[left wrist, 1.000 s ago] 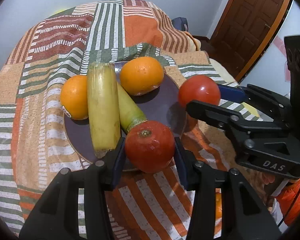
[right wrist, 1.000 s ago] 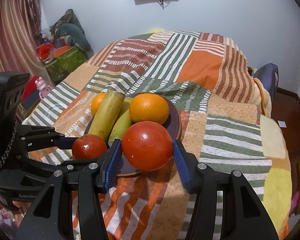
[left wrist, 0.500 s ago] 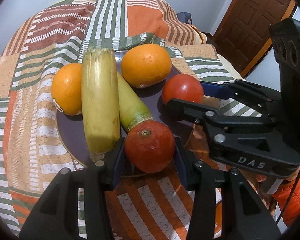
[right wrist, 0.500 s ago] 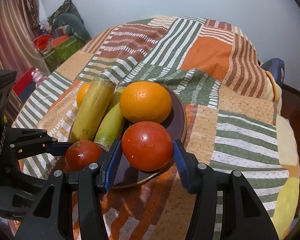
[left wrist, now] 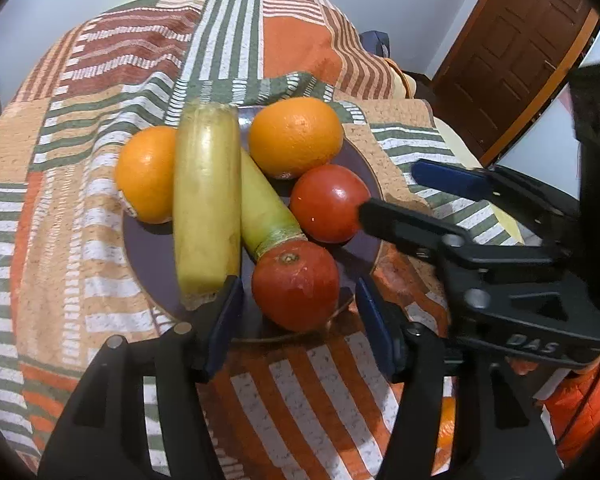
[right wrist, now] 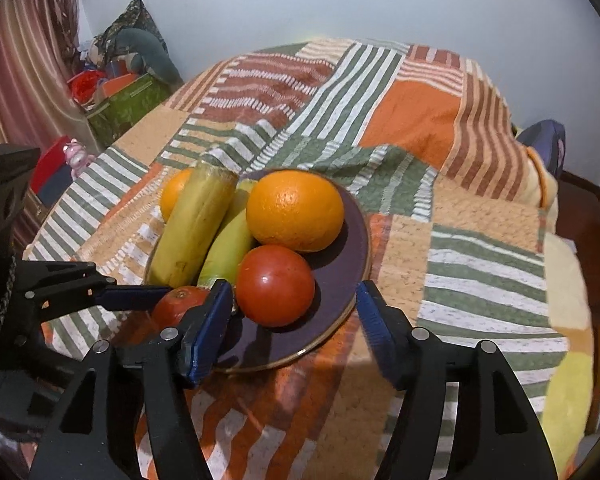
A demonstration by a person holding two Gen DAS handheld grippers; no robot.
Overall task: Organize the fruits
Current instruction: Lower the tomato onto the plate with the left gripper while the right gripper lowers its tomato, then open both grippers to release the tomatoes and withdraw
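- While both tongs sit over the near rim of the purple plate (left wrist: 152, 256), I read the left gripper (left wrist: 298, 308) as open: its jaws have just been opening, blue pads standing clear either side of the darker tomato (left wrist: 296, 284), which rests on the plate at about 6 o'clock.
- Right gripper (right wrist: 294, 308) is also open, jaws just been opening; the smooth red tomato (right wrist: 275, 285) sits on the plate between the pads, with a gap on the right side.
- On the plate, from my left view: big orange (left wrist: 296, 136) at 12, second orange (left wrist: 146, 174) at 9, yellow banana (left wrist: 206, 204) and greener banana (left wrist: 262, 210) lying side by side through the centre, smooth tomato at 3.
- Greener banana's stem end touches the darker tomato.
- Plate sits on a striped patchwork bedspread (right wrist: 480, 240).
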